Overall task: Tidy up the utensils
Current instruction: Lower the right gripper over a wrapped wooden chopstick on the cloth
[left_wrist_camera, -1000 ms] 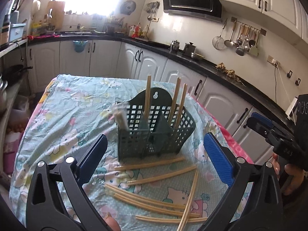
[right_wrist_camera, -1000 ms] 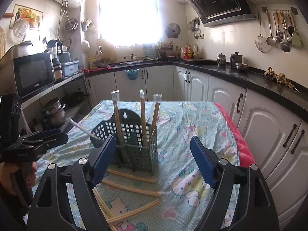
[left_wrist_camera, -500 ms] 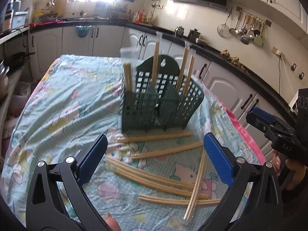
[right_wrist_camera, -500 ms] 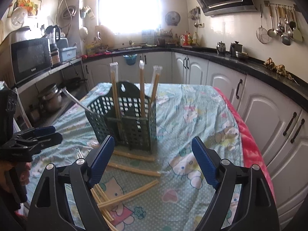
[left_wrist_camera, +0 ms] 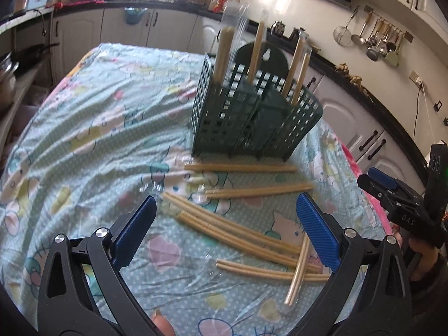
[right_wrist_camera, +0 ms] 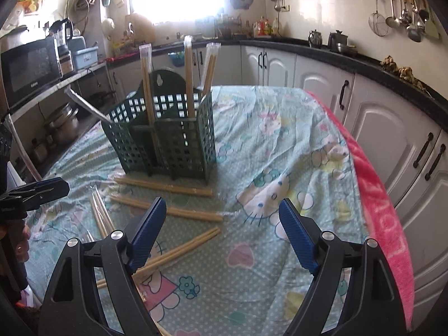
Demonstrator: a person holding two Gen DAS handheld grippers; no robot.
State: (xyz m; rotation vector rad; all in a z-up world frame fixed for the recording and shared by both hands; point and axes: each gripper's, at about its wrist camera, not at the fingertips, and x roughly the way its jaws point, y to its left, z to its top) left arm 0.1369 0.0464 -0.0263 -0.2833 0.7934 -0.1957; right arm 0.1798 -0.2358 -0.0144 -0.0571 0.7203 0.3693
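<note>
Approach step: left gripper [left_wrist_camera: 224,229] and right gripper [right_wrist_camera: 221,228] wide apart, empty, above loose wrapped chopsticks [left_wrist_camera: 238,235]; next, pinch one pair for green basket [left_wrist_camera: 252,123].

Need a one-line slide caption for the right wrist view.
Open right gripper above wrapped chopsticks scattered on the cartoon-print tablecloth, in front of a green utensil basket.
</note>
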